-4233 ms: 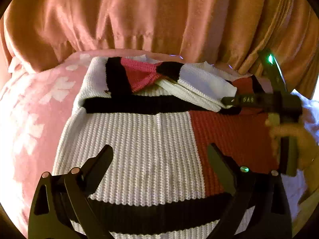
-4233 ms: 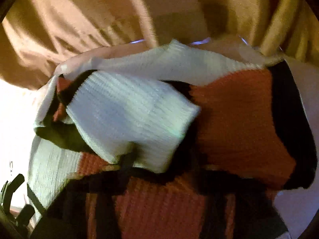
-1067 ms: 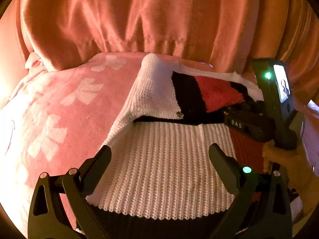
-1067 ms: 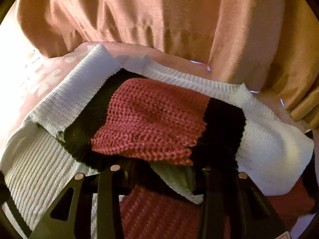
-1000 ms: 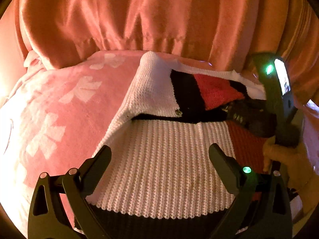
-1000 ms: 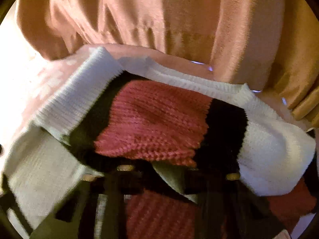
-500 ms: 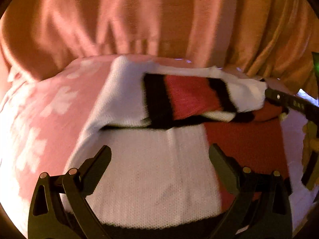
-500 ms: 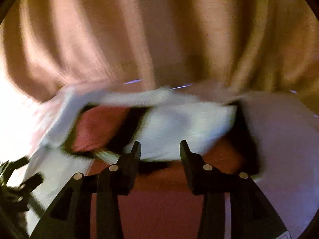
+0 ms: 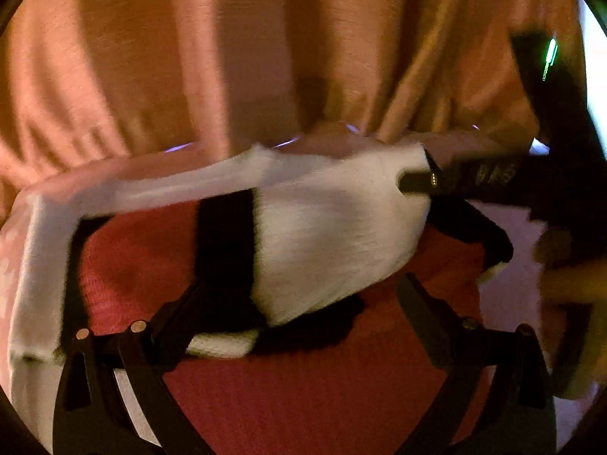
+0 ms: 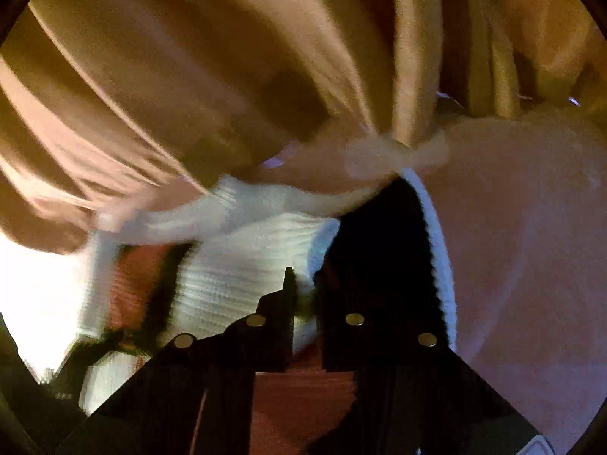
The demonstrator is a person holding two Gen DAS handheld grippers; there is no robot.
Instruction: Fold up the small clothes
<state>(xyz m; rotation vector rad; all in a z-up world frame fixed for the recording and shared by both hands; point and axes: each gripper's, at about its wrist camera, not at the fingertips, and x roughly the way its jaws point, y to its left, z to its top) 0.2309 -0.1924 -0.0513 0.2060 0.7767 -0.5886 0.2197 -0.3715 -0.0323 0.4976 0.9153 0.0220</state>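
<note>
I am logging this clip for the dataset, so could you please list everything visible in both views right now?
knit sweater: one, white, black and red blocks, lying partly folded on the pink cover.
pink cover: one, pale pink, under the sweater.
curtain: one, orange-pink, hanging behind the cover.
left hand-held gripper: one, black, wide open over the sweater.
right hand-held gripper: one, black, fingers nearly together at the white fold's edge; whether cloth is pinched is unclear.
person's hand: one, blurred, on the right gripper's handle at the left view's right edge.
</note>
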